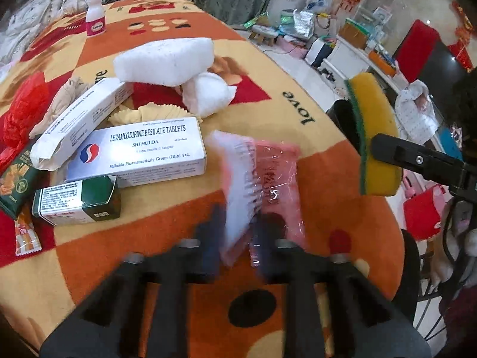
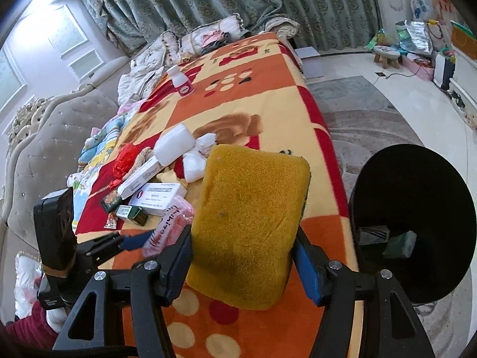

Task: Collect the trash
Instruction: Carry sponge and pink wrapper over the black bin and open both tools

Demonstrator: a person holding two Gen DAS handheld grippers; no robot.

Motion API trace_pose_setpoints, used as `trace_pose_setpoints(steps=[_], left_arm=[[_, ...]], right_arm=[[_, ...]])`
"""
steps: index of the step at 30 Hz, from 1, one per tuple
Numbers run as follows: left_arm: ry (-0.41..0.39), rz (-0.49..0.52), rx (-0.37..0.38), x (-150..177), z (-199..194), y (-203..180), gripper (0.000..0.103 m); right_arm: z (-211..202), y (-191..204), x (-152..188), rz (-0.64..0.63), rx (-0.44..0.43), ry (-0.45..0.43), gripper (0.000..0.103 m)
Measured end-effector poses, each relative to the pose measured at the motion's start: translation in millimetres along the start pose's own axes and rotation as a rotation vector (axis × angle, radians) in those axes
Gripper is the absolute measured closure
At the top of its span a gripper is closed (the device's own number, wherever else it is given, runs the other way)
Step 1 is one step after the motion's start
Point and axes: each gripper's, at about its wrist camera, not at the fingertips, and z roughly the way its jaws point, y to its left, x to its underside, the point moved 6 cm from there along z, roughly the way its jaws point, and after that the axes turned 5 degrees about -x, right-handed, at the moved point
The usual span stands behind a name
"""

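Sponge [image 2: 247, 226] clamped between right fingers [image 2: 307, 268] — pink wrapper [image 1: 262, 191] pinched between left fingers [image 1: 208, 244]

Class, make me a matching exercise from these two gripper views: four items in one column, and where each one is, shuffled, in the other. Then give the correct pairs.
Items
1. yellow sponge
2. pink plastic packet
3. white bottle with pink label
4. black trash bin

Places
A. standing upright at the far end of the blanket
B. on the floor beside the blanket's edge
C. held between the fingers of the right gripper
D. held between the fingers of the left gripper

Pairs: 1-C, 2-D, 3-A, 4-B
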Motion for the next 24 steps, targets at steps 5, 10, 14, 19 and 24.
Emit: trace_pose_setpoints(steps=[5, 10, 14, 19, 24], left_arm=[[-0.003, 0.014, 0.034, -4.4, -7.1, -10.6, 0.098], [-0.039, 0.045, 0.057, -20.2, -16.8, -35.2, 0.098], [-0.061, 0.06, 0.093, -37.8, -19.3, -58.2, 0.098], [-0.087, 0.081, 0.134, -64.4, -17.1, -89.3, 0.098], [-0.1, 0.096, 0.171, -90.3, -10.4, -120.4, 0.098]], right_arm=[[-8.0, -10.2, -0.3, 0.009, 0.011, -0.014, 0.042], [-24.2, -25.2, -2.7, 0.024, 0.038, -0.044, 0.042], [-38.8, -44.9, -5.3, 0.049, 0.07, -0.065, 0.042], [-57.3, -76.2, -7.1, 0.094, 0.112, -0.09, 0.041], [-69.5, -103.8, -7.5, 0.128, 0.155, -0.101, 0.041]])
